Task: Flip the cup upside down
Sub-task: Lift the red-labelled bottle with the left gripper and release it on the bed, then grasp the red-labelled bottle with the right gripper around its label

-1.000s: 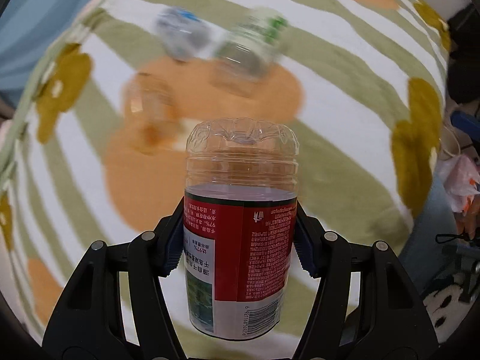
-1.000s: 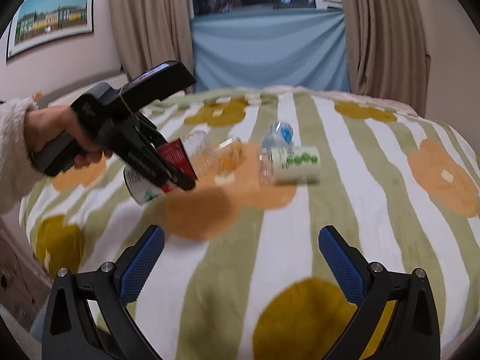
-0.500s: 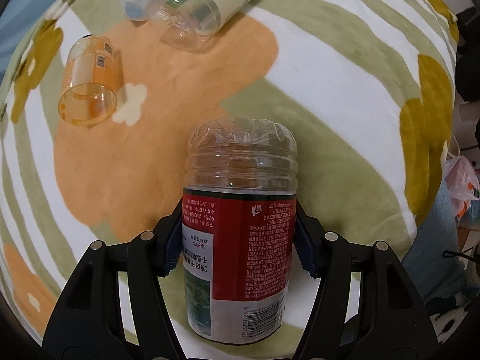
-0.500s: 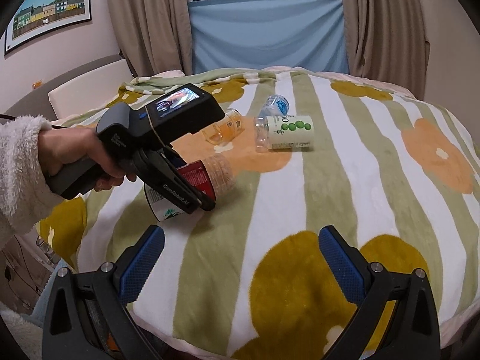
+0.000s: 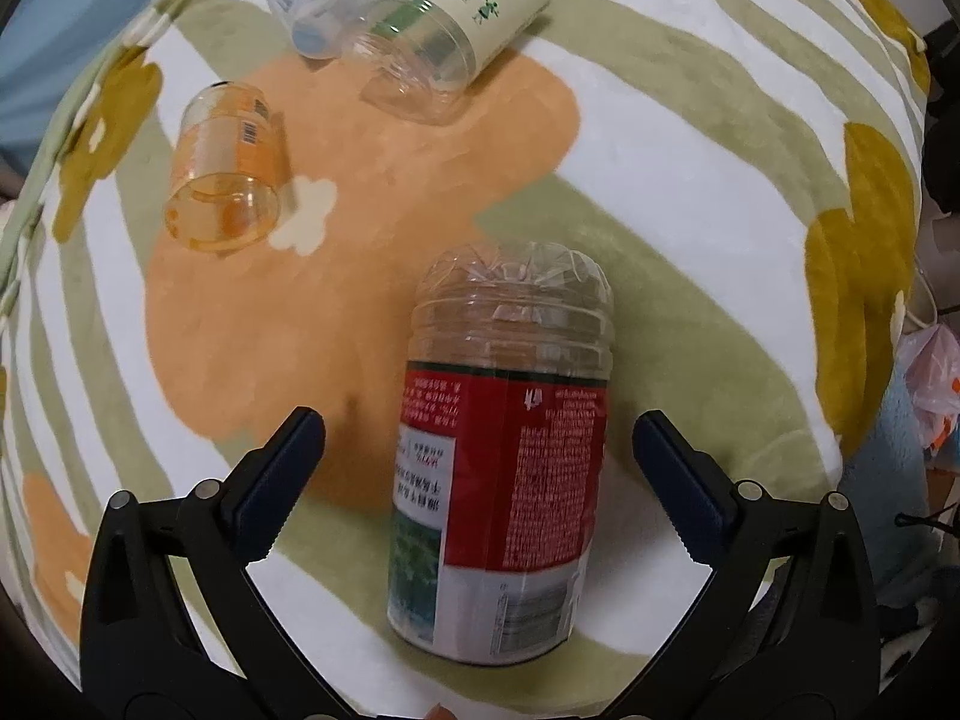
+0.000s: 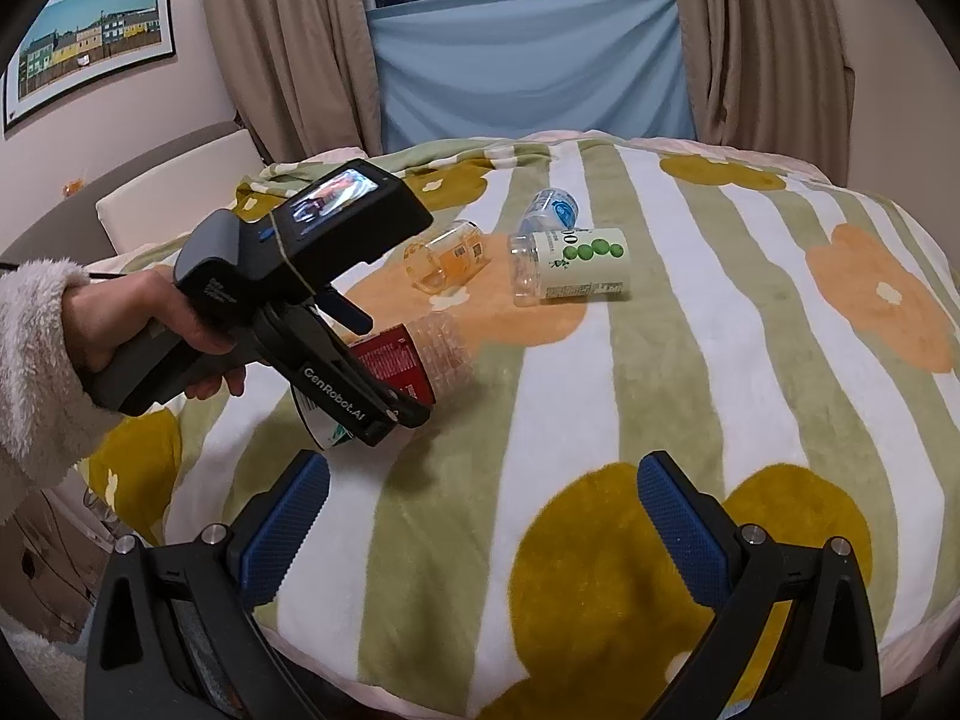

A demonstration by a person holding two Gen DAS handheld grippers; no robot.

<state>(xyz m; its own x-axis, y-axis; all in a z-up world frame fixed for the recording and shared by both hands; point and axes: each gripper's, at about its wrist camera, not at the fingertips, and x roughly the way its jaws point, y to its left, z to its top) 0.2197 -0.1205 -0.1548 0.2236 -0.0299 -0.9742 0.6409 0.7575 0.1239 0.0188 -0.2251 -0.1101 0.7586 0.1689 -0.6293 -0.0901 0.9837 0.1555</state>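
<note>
Between the spread fingers of the left gripper (image 5: 479,456) sits the red-labelled cup (image 5: 504,468), resting on the striped blanket (image 5: 660,192) with clear space on both sides, so neither pad touches it. Its long axis runs straight ahead along the fingers, petal-shaped closed base pointing away. From the right wrist view the cup (image 6: 414,360) appears tilted, base up and away, open rim down toward the blanket near the person's hand (image 6: 150,330); whether it stands fully on its rim or leans I cannot tell, since the gripper body hides the lower part.

By my reading the flip is nearly or just done and the cup is let go. The left gripper is far nearer; the right gripper (image 6: 480,516) hangs well apart over the near edge of the blanket, fingers wide and holding nothing.

Three other cups lie on their sides farther off: an orange cup (image 5: 225,180), a green-dotted cup (image 5: 456,30), and a small blue-labelled cup (image 5: 315,0) touching it
</note>
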